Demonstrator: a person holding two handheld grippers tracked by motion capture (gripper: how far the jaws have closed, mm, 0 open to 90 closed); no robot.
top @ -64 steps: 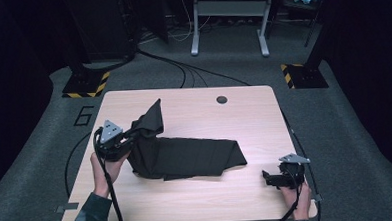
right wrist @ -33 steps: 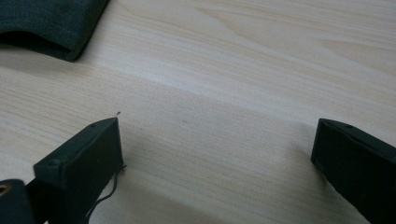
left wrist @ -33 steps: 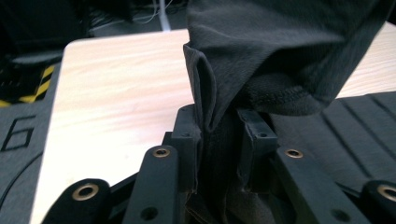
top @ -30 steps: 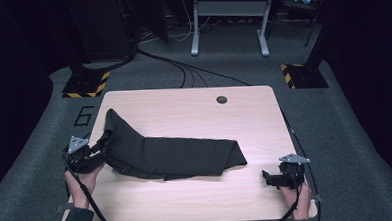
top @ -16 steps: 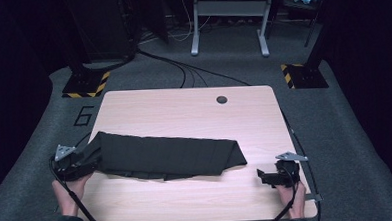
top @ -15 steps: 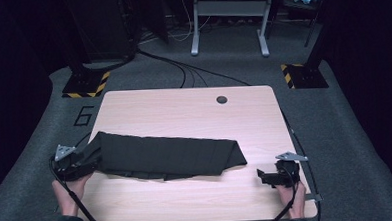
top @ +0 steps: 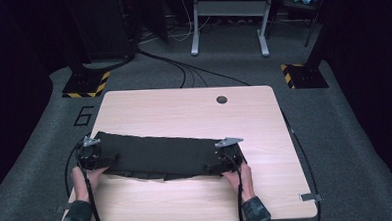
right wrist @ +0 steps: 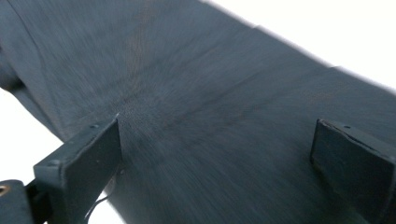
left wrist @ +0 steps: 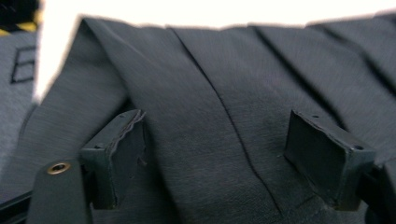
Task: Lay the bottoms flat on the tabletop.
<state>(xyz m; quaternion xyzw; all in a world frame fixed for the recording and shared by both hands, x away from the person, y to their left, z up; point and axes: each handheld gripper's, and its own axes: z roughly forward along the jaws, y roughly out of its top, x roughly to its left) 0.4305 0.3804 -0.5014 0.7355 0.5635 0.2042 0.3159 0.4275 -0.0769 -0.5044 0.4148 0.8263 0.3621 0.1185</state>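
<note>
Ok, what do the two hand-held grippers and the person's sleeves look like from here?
Both are black. The left hand-held gripper and right hand-held gripper each carry a grey three-cornered plate on top and trail a black cable back along the forearm. Their jaws are flat, black, rectangular blocks with small screws. The sleeves are dark and mottled, ending at the wrists.

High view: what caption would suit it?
Two handheld grippers, left and right, at opposite ends of a dark cloth on a wooden table.
</note>
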